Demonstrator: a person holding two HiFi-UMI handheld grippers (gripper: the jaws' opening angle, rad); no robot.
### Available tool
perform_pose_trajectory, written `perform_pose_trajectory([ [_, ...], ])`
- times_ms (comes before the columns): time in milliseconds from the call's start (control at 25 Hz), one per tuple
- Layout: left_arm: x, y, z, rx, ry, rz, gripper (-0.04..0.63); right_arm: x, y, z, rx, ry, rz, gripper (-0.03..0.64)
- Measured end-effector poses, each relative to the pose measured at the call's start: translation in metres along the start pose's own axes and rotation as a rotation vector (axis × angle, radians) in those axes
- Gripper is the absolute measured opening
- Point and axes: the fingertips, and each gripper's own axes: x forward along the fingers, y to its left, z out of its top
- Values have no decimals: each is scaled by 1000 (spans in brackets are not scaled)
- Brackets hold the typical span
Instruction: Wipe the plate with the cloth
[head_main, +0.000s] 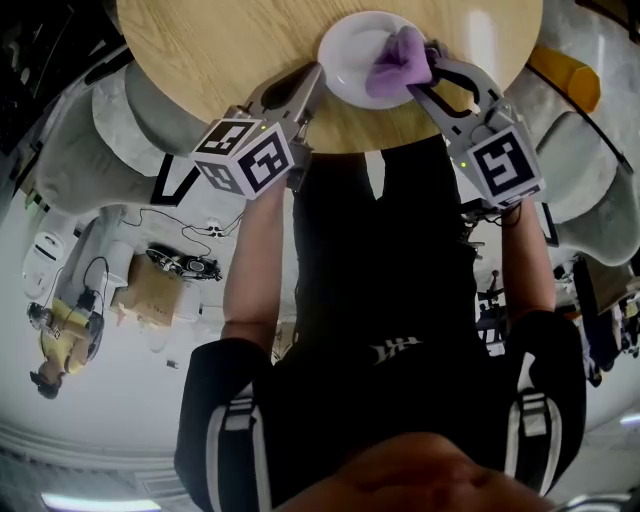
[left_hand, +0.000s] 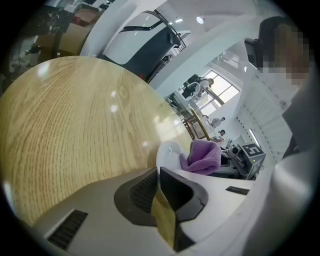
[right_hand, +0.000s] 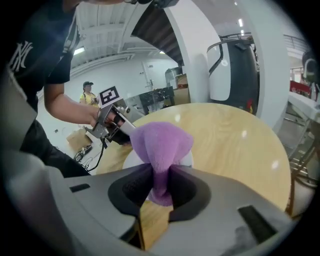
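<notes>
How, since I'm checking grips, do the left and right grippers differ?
The right gripper is shut on the cloth over the plate; the left gripper is shut without cloth, tip at the plate's rim. Right gripper sits right of the plate, left gripper left. Each carries a marker cube.

the right gripper (right_hand: 161, 182) has its fingers (right_hand: 134, 189) pinched on a purple cloth (right_hand: 162, 145), which bunches up over a white plate (right_hand: 131, 160) on the round wooden worktop (right_hand: 235, 145). the left gripper (right_hand: 121, 136), in a hand, meets the plate's left edge.
</notes>
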Motion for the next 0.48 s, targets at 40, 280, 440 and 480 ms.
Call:
perform_pose_trajectory([
  [40,0,0,-1,0,0,0,25,-6,-3,-4,2,13,-12,86],
  [280,-1,2,-3,2,-1,4,25,-26,-14,-7,-24,64,-85,86],
  [440,-2,2,-3,4,-5,3,25,-9,16,21,-6,44,-16,86],
  [480,-3,2,-4,2,-4,5,25,3,28,28,4,29,23,86],
])
